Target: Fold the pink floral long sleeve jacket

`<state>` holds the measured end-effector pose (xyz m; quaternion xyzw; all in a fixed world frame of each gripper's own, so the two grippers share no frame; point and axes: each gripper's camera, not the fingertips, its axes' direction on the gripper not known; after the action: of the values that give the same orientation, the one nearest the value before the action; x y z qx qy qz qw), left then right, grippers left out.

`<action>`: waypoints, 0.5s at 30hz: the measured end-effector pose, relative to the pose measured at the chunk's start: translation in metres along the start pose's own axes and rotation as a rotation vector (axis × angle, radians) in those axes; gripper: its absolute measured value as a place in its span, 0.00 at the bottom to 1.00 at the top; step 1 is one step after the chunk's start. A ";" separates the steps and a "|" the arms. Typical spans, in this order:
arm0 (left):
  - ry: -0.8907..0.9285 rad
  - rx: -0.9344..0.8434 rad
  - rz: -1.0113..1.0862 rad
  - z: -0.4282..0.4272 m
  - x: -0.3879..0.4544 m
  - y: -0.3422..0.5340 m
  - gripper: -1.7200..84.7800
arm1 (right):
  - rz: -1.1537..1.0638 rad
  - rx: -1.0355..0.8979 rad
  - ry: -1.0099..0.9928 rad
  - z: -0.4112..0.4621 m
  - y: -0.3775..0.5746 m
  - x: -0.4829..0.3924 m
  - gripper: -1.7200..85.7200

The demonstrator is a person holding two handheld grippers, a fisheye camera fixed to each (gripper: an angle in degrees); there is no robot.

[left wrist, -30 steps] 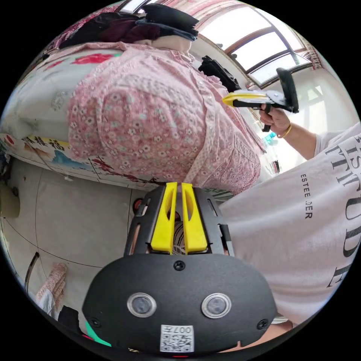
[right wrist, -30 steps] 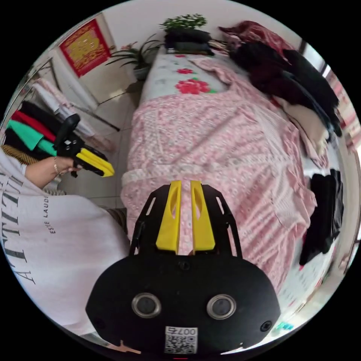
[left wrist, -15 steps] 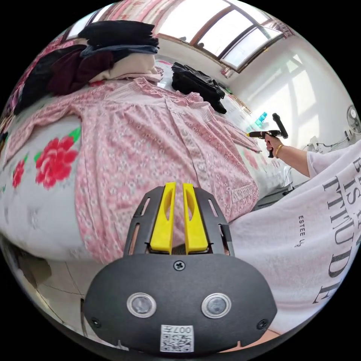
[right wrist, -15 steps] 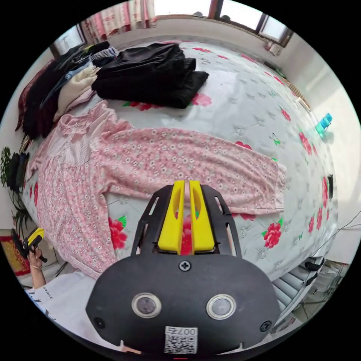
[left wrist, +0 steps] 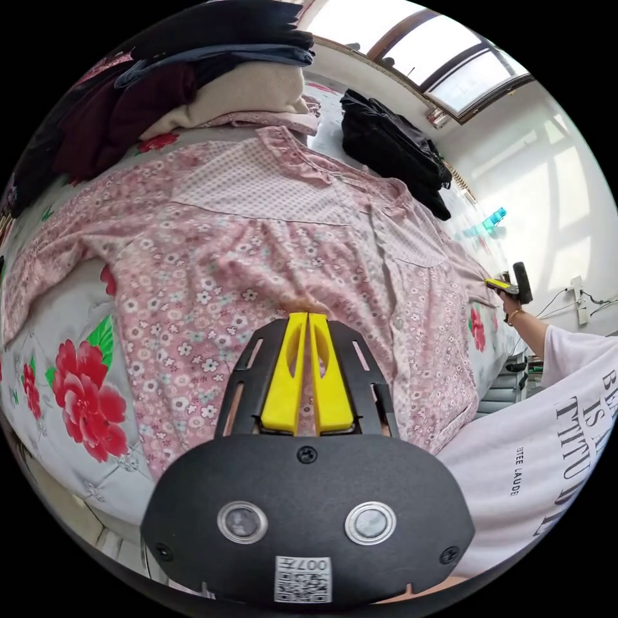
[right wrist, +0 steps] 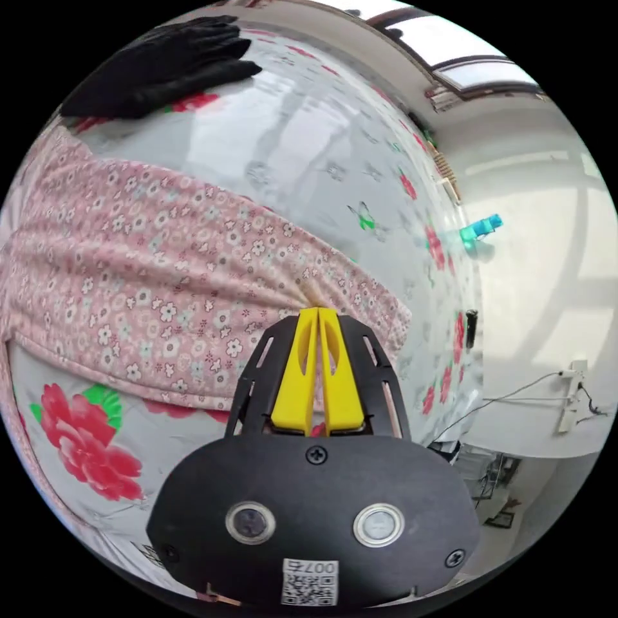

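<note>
The pink floral jacket (left wrist: pixel 244 257) lies spread front-up on a bed, collar toward the far clothes pile. My left gripper (left wrist: pixel 308 315) is shut, its yellow tips pinching a small pucker of the jacket's body near the button strip. In the right gripper view one long sleeve (right wrist: pixel 148 283) stretches flat across the sheet. My right gripper (right wrist: pixel 317 312) is shut on the sleeve near its cuff end, with creases fanning out from the tips. The right gripper (left wrist: pixel 505 285) also appears far off in the left gripper view, held in a hand at the sleeve's end.
The white bedsheet (right wrist: pixel 302 148) has red flowers. A pile of dark and cream clothes (left wrist: pixel 193 84) sits beyond the collar, a black garment (left wrist: pixel 393 141) to its right. A teal bottle (right wrist: pixel 479 228) stands off the bed. The person's white shirt (left wrist: pixel 553 438) is close by.
Both cameras came down close to the jacket. The left jaws closed onto the jacket's body and the right jaws onto the sleeve, which now puckers at each tip.
</note>
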<state>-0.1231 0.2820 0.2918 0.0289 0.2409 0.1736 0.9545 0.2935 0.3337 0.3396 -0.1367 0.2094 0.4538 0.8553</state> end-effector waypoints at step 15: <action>0.042 -0.048 0.103 0.017 0.097 -0.008 0.07 | -0.261 0.613 -0.847 -0.174 0.005 -0.056 0.04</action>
<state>-0.0323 0.3084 0.2616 0.0147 0.2549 0.2286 0.9394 0.2209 0.2224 0.2143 0.2892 -0.0499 0.2773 0.9149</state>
